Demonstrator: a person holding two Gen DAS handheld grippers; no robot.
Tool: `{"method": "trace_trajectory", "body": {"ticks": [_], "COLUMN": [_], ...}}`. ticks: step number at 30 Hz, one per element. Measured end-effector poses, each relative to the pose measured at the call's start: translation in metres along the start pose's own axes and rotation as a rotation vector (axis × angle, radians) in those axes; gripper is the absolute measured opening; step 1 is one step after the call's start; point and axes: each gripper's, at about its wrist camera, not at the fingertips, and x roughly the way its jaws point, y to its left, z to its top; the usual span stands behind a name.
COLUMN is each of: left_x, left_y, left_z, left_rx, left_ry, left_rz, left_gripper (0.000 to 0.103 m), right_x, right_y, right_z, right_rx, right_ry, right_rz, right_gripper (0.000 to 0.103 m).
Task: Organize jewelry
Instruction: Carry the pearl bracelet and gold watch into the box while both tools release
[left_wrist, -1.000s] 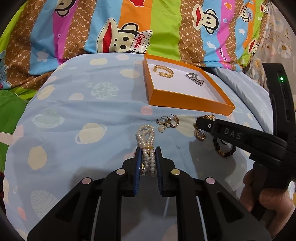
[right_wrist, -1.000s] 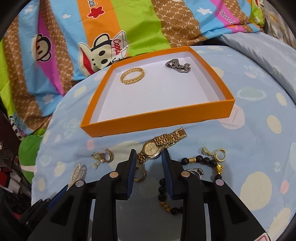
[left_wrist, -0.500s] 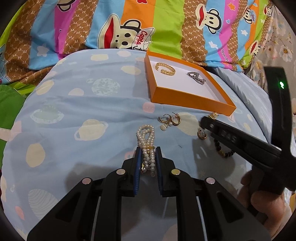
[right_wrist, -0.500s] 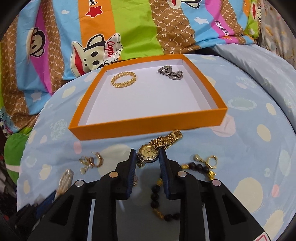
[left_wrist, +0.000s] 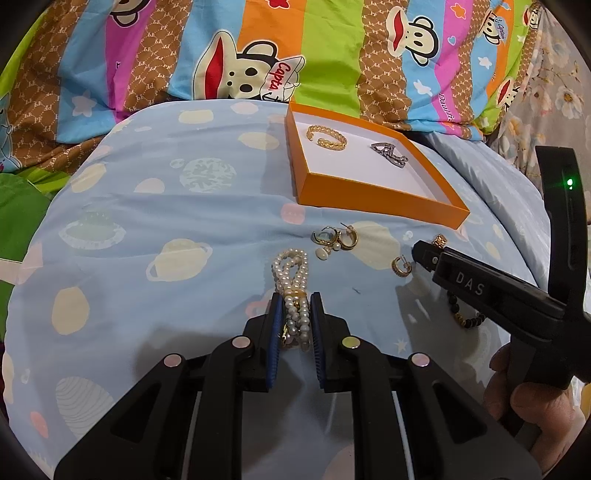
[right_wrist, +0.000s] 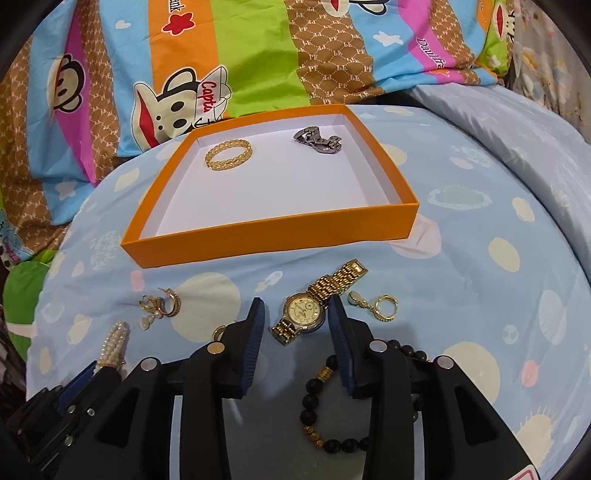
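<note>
Through the left wrist camera, my left gripper (left_wrist: 294, 312) is clamped on the pearl bracelet (left_wrist: 291, 284), which lies on the blue bedsheet (left_wrist: 166, 206) with its far loops trailing ahead of the fingers. The orange box (left_wrist: 380, 199) sits beyond to the right, already holding a gold bangle (left_wrist: 327, 136) and a silver piece (left_wrist: 389, 155). A cluster of gold earrings (left_wrist: 334, 238) lies between bracelet and box. My worry: the loose loops could snag those earrings or slip free if I lift quickly.

Through the right wrist camera, my right gripper (right_wrist: 295, 325) is open, fingers straddling the gold watch (right_wrist: 314, 306) without pinching it. A black bead bracelet (right_wrist: 325, 406) lies under the fingers, and a gold charm (right_wrist: 376, 302) sits just right. Closing here could catch the beads, and the smooth metal band may skid sideways on the soft sheet.
</note>
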Motion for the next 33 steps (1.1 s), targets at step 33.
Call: {"method": "trace_trajectory", "body": {"ticks": [33], "left_x": [0.009], "left_y": [-0.067], "left_z": [0.151], "left_rx": [0.114], "left_ry": [-0.153], "left_rz": [-0.058], "left_gripper": [0.014], "right_x": [-0.044], "right_y": [-0.034], "right_z": [0.139], "right_rx": [-0.037], "right_ry": [-0.25], "right_rz": [0.233], "right_gripper": [0.021]}}
